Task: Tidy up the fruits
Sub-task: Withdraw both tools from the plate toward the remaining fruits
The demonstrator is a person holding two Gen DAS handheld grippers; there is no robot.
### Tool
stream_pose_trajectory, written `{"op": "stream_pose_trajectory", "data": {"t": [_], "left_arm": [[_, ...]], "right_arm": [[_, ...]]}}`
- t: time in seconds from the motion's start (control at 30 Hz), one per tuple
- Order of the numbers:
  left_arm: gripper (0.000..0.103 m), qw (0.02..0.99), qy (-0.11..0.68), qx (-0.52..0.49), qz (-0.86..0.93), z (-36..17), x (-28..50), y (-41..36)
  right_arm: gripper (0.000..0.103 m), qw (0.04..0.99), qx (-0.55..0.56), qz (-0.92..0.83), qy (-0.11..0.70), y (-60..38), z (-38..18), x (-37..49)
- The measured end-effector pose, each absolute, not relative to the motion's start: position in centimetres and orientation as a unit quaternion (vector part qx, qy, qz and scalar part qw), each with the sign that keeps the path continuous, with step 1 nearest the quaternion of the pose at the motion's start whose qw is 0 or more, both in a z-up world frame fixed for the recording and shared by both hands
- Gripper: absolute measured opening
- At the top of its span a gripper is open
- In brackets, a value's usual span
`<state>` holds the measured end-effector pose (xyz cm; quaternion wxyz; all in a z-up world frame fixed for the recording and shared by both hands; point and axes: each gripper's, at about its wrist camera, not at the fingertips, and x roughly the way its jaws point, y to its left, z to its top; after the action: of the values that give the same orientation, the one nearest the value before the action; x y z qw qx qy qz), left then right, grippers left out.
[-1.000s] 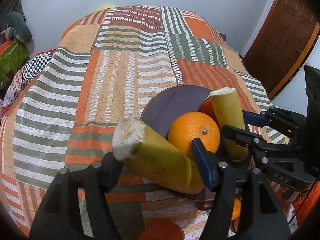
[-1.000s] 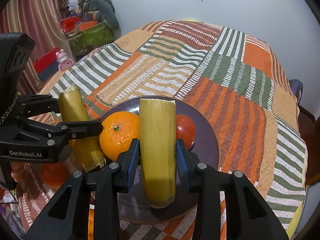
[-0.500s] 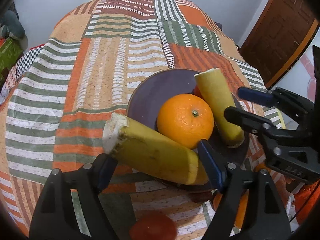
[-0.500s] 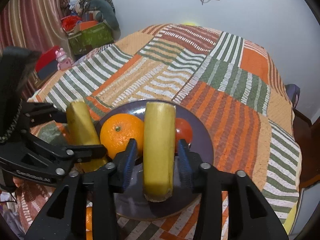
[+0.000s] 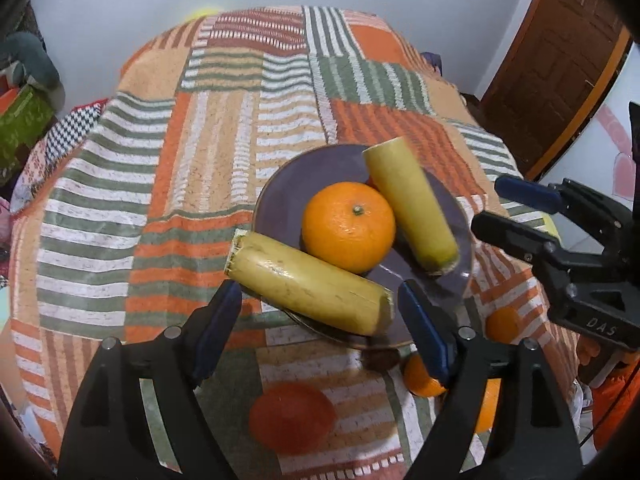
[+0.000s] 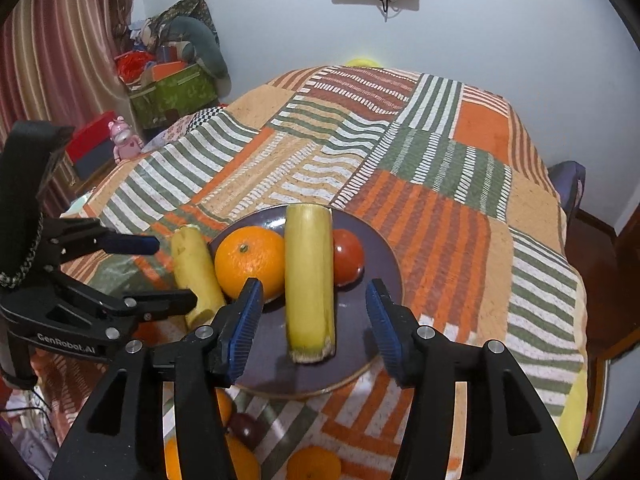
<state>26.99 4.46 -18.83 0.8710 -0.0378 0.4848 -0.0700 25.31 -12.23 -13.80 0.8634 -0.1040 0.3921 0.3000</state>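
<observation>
We see a dark plate (image 6: pixel 384 248) near the front edge of a patchwork-covered tabletop (image 6: pixel 440 184), carrying an orange (image 6: pixel 250 260), a red tomato-like fruit (image 6: pixel 349 256) and two yellow cane-like pieces. The right-hand cane piece (image 6: pixel 310 284) lies across the plate's middle, between orange and red fruit, which likely keep it from rolling. The left-hand cane piece (image 5: pixel 308 282) rests over the plate's front-left rim, propped against the orange, with its cut end hanging beyond the rim (a perch we judge less secure).

The left gripper (image 5: pixel 320 320) has its jaws apart and widening, the blue pads clear of the left-hand cane piece that lies between and just beyond them. The right gripper (image 6: pixel 314 320) is likewise opening, with gaps on both sides of its cane piece; neither tool holds anything.

Loose fruit at the tabletop's front edge, oranges (image 6: pixel 314 466) and a dark red fruit (image 6: pixel 246 430), is largely hidden behind the gripper bodies, so we cannot count it. A blurred red fruit (image 5: pixel 292 418) lies there too. In the left wrist view the red fruit on the plate is almost wholly hidden behind the orange.
</observation>
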Motion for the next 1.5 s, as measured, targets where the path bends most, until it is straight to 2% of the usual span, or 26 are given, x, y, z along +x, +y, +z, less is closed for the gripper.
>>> {"op": "stream_pose_trajectory", "data": {"t": [0.17, 0.33, 0.57, 0.7, 1.0, 1.5], "left_arm": [[0.081, 0.887, 0.456, -0.031, -0.063, -16.5, 24.9, 4.1], [0.085, 0.904, 0.424, -0.024, -0.052, -14.0, 22.3, 4.0], [0.089, 0.923, 0.381, -0.026, -0.036, -11.4, 18.6, 4.3], [0.091, 0.930, 0.366, -0.022, -0.028, -10.6, 16.7, 4.5], [0.091, 0.927, 0.375, -0.022, -0.013, -12.0, 13.4, 5.5], [0.091, 0.905, 0.424, -0.039, -0.004, -16.8, 13.1, 7.1]], "right_arm": [[0.051, 0.869, -0.097, 0.298, 0.382, -13.1, -12.5, 23.5], [0.060, 0.879, -0.088, 0.293, 0.365, -13.8, -11.2, 21.4], [0.061, 0.884, -0.079, 0.293, 0.356, -14.5, -10.4, 18.5], [0.067, 0.884, -0.073, 0.293, 0.356, -14.7, -10.6, 17.3], [0.073, 0.873, -0.074, 0.296, 0.381, -14.6, -12.9, 15.3], [0.073, 0.830, -0.089, 0.291, 0.467, -12.3, -19.4, 16.0]]}}
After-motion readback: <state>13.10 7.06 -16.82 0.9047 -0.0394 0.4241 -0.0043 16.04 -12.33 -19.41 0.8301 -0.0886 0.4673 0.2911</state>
